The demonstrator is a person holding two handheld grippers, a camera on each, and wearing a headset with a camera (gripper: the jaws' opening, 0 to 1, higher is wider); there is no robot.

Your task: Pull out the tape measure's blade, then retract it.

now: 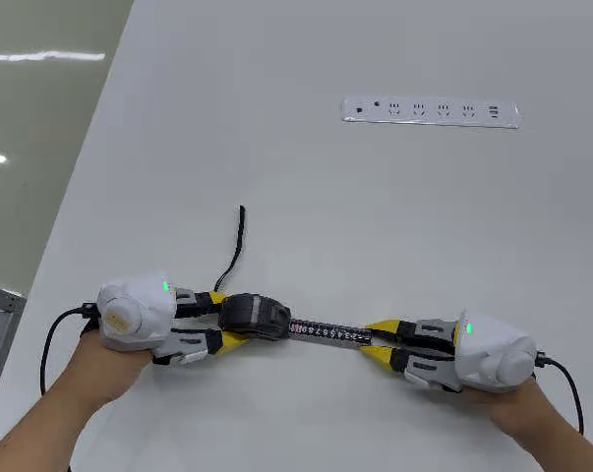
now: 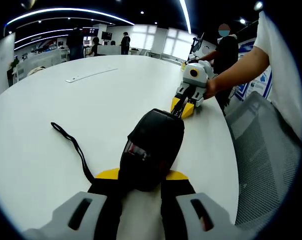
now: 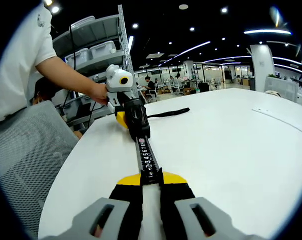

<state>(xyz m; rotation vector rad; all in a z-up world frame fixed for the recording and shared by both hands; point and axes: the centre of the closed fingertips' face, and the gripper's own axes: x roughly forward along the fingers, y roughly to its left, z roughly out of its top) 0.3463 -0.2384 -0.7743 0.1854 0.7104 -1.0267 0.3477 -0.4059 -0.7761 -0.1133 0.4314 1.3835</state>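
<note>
Where its blade (image 1: 327, 331) is drawn out, the black tape measure (image 1: 255, 315) shows numerals.

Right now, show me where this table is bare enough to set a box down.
Free: the wide table stretch between the power strip and the tape measure, right of the strap. Crowded: the near edge, where the left hand-held gripper clamps it and the right hand-held gripper pinches its blade.

The right tool (image 3: 151, 179) is pinching the blade (image 3: 145, 150), which is running over the white surface (image 3: 231, 150) to the case (image 3: 140, 124) that the left tool (image 3: 127, 117) is gripping.
</note>
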